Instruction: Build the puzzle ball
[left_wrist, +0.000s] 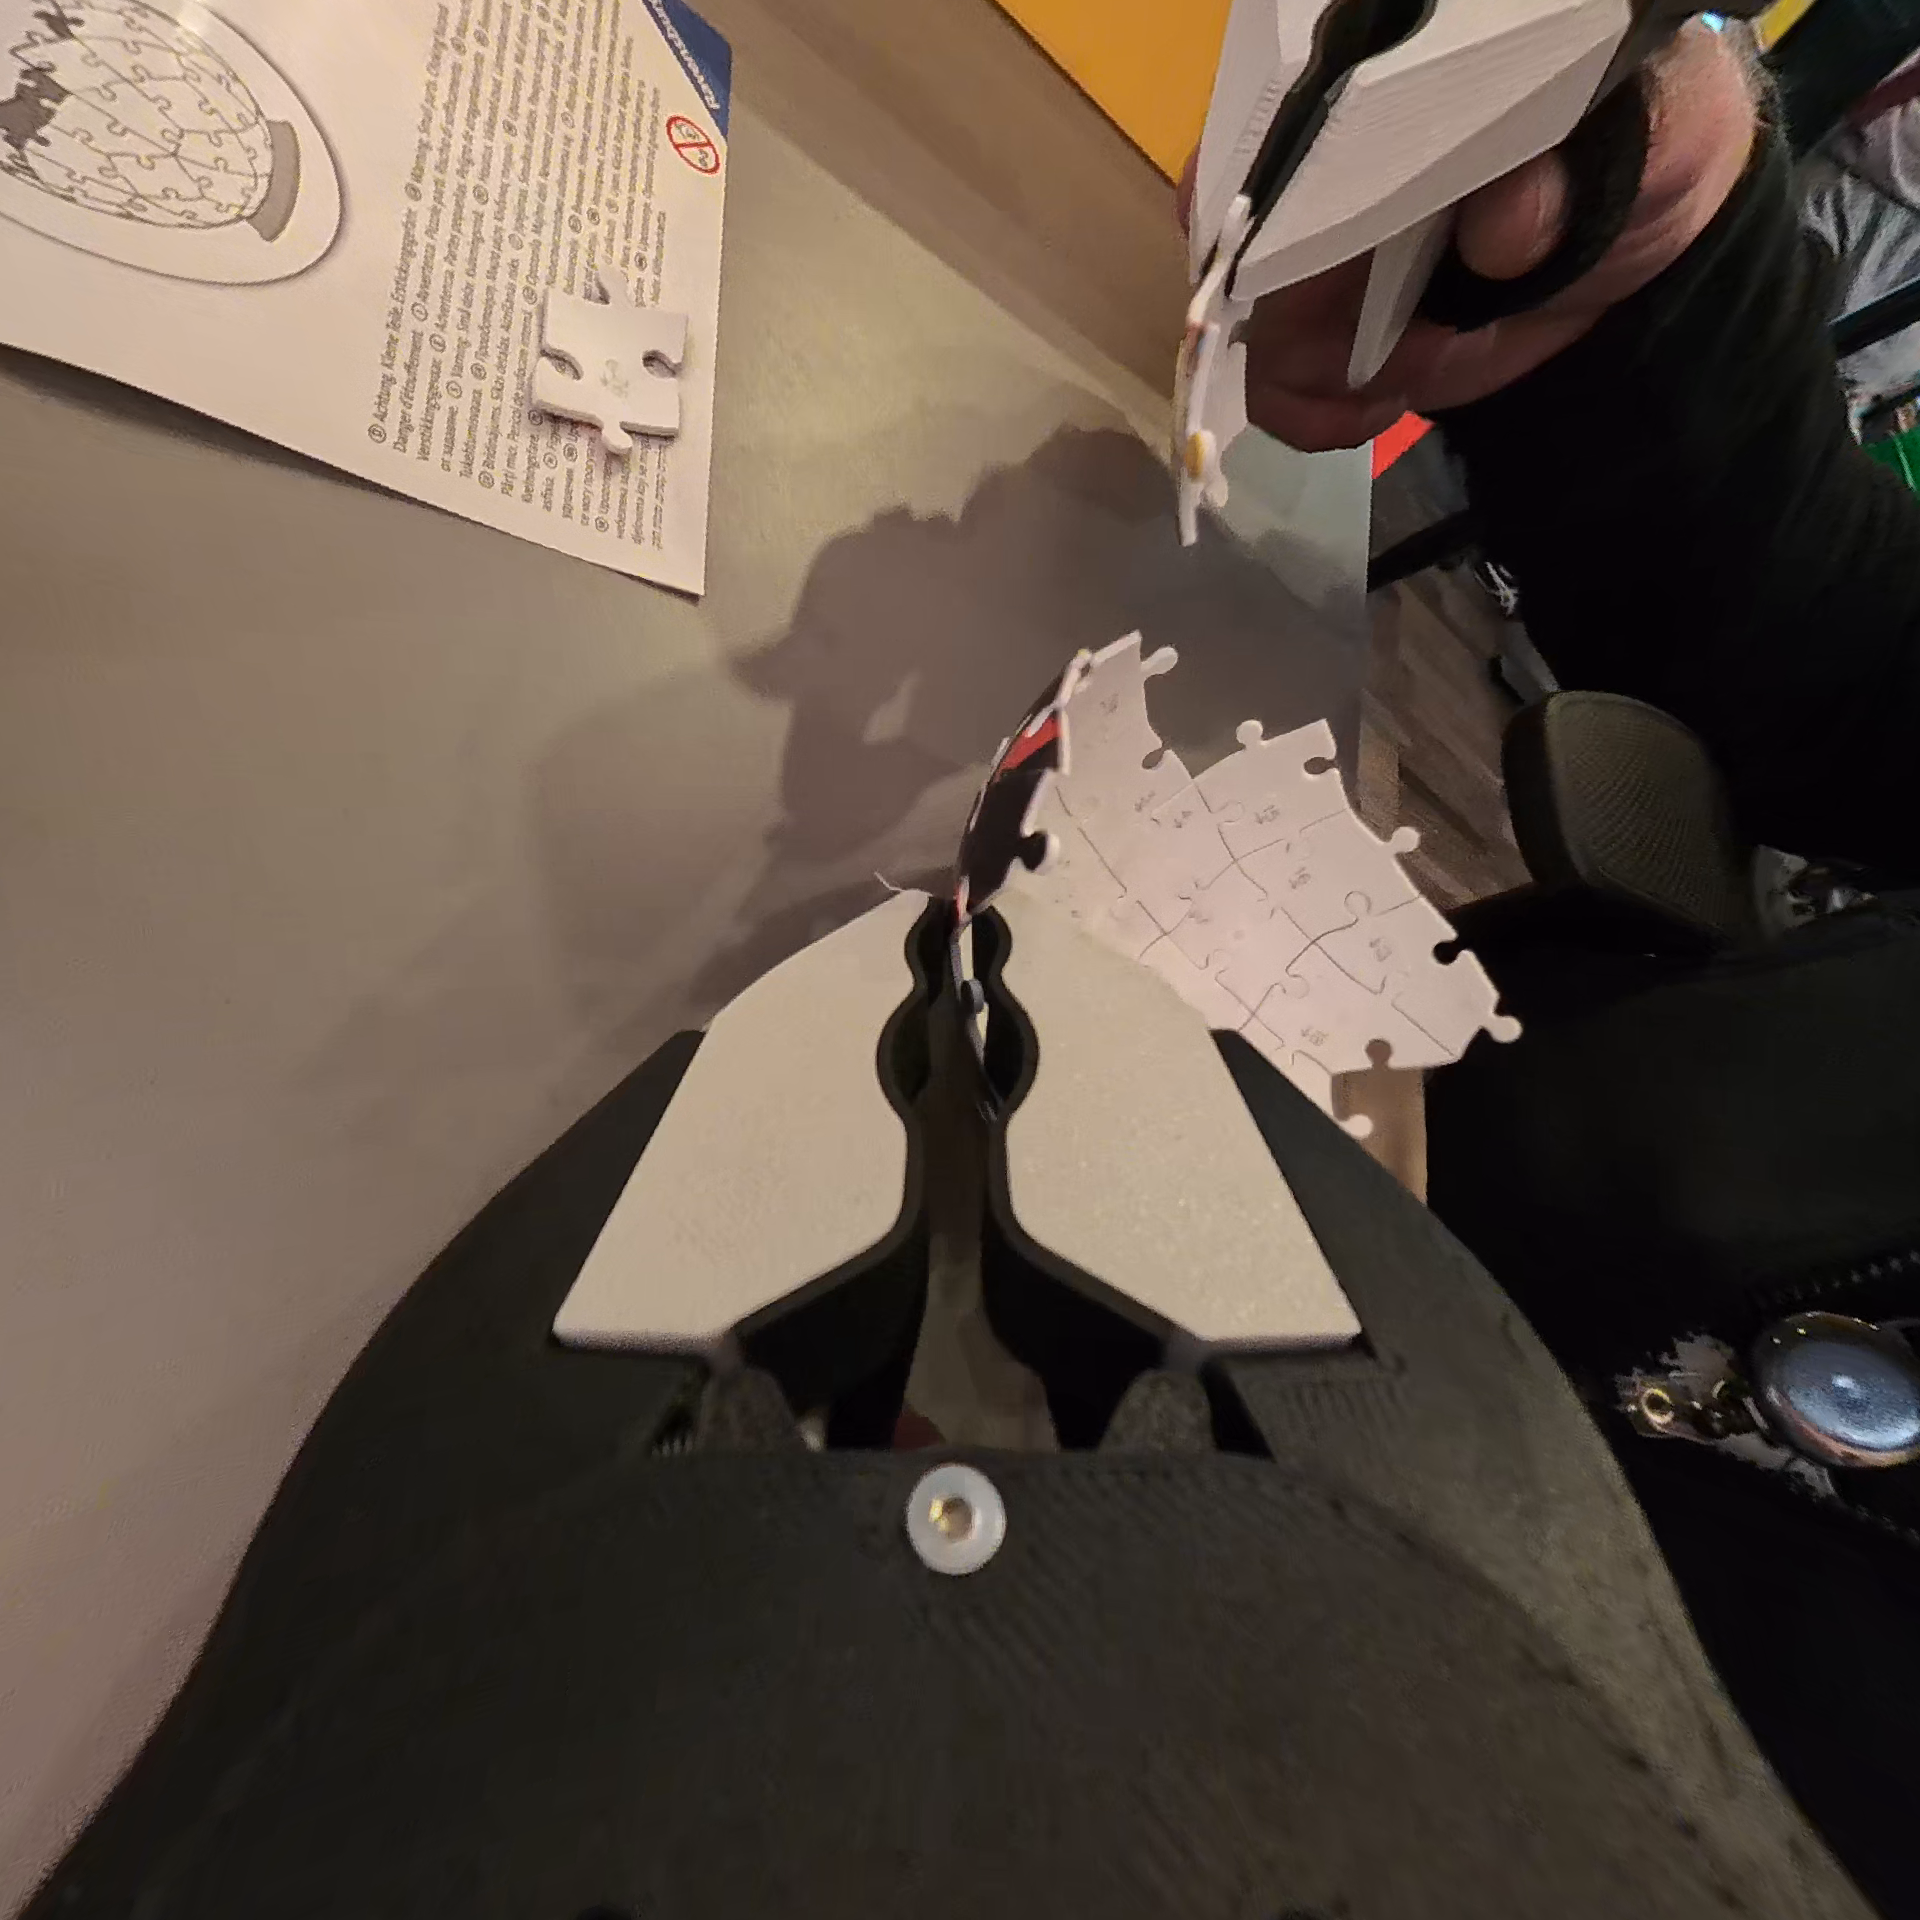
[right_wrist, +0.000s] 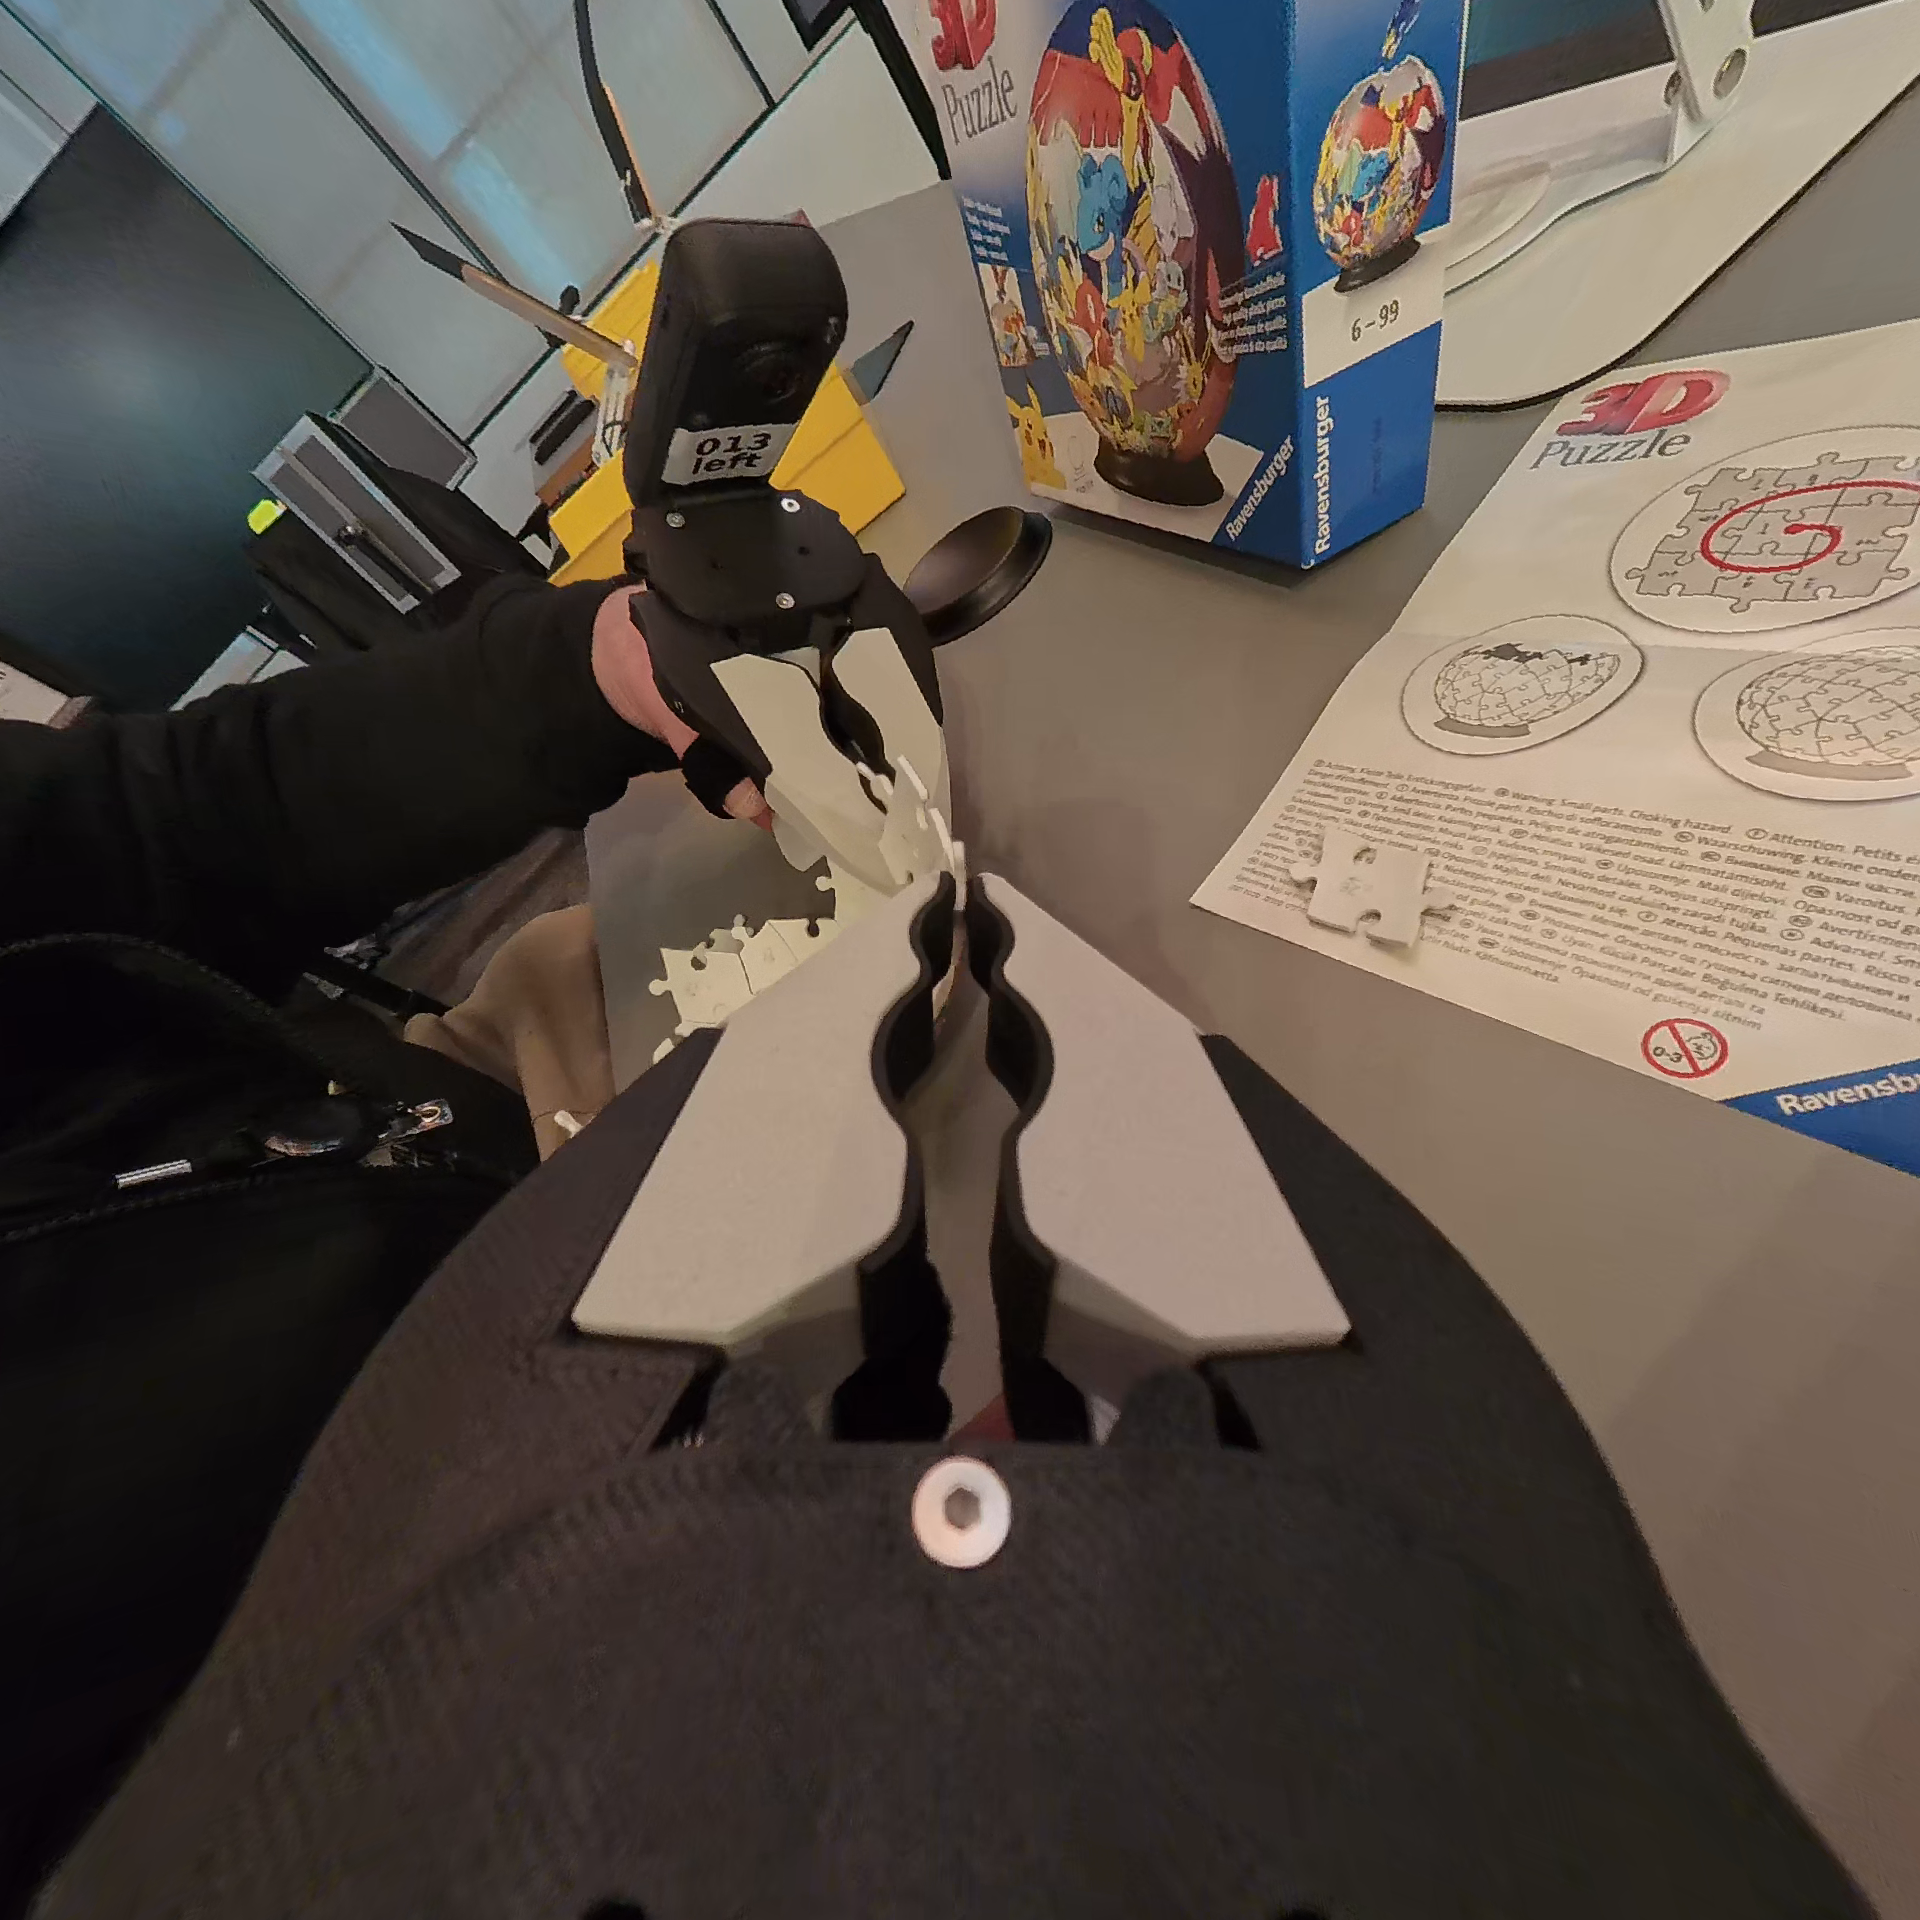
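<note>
Grey table; left gripper fingers pinch curved puzzle section; right gripper fingers pinch a piece.

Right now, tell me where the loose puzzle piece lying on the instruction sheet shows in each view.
Left wrist view: loose puzzle piece, upper left, on the sheet's text columns.
Right wrist view: same piece, right of centre, on the sheet's near-left corner.
Shared landmark: the instruction sheet beneath it.
</note>
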